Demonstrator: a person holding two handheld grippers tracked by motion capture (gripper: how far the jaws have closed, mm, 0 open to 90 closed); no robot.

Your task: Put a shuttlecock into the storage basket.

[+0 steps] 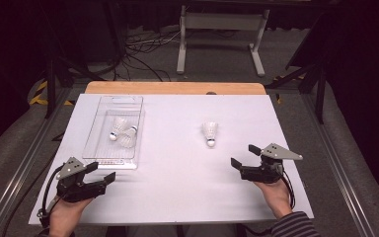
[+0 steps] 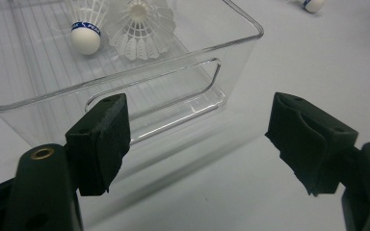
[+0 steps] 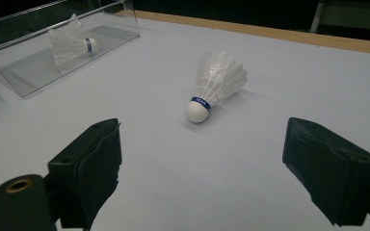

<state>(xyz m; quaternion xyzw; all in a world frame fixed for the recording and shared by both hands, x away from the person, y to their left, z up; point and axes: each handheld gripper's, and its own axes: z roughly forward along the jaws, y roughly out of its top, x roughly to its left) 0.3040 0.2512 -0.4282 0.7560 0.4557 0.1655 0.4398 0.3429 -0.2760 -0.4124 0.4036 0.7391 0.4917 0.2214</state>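
While the right gripper (image 1: 243,155) waits with jaws spread wide and empty, the loose shuttlecock (image 1: 210,133) lies on its side ahead, well apart from the clear tray (image 1: 109,162). A hard pinch could crush its feathers, or a nudge roll it away. The left gripper (image 1: 101,172), equally wide and empty, sits near the tray and might knock it

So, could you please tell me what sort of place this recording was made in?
Most likely a lab or studio set up for recording handling work: a white-topped work table framed by metal rails, loose black cables on the grey floor, black curtains behind, and a hand-held two-jaw left tool and right tool.
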